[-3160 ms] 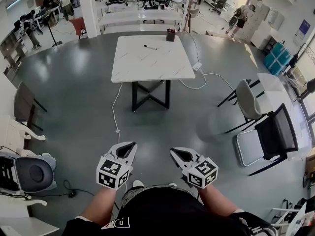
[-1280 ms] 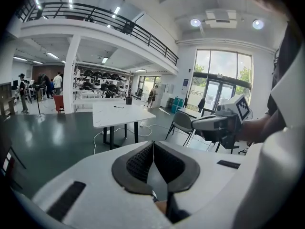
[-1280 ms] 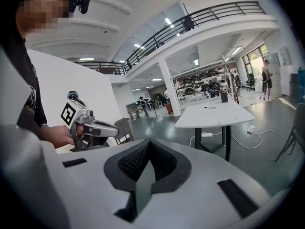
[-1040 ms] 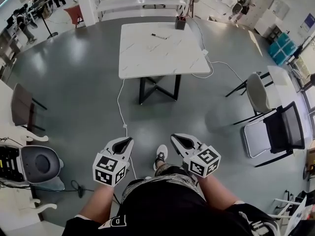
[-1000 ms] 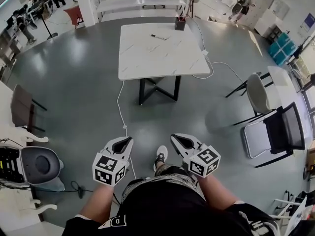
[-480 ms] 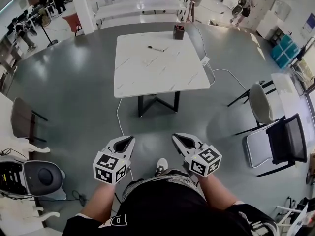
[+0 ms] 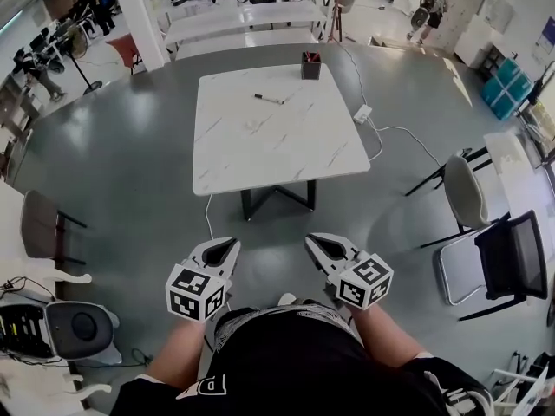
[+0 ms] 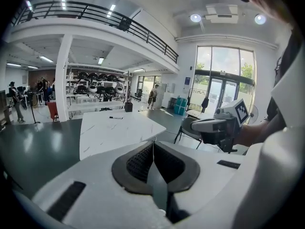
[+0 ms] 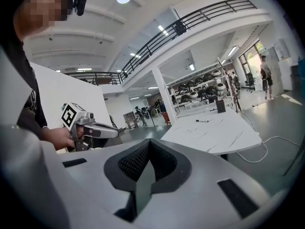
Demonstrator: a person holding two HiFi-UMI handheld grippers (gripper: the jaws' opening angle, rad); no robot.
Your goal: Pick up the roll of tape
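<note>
While the person stands on the wide grey floor [image 7: 121,172] of a big hall, the white marble table [image 7: 286,150] lies straight ahead of both grippers and well apart from them. That gap is what the coming move has to close. Two chairs [image 7: 473,199] stand off to the right.

The left gripper [image 7: 231,244] and the right gripper [image 7: 312,241] are held side by side in front of the body. Both gripper views show the jaws pressed together with nothing between them. Neither looks clearly nearer the table.

At the table's far edge stands a dark cup [image 7: 310,64], and near it lies a black pen [image 7: 268,100]. The roll of tape cannot be picked out in any view. It is probably somewhere on the table top, but it is too small or too pale to tell, so which way it lies stays unknown.

Against a second ago, the table fills more of the head view and sits closer to the grippers — the jaws are as shut as they were then.
</note>
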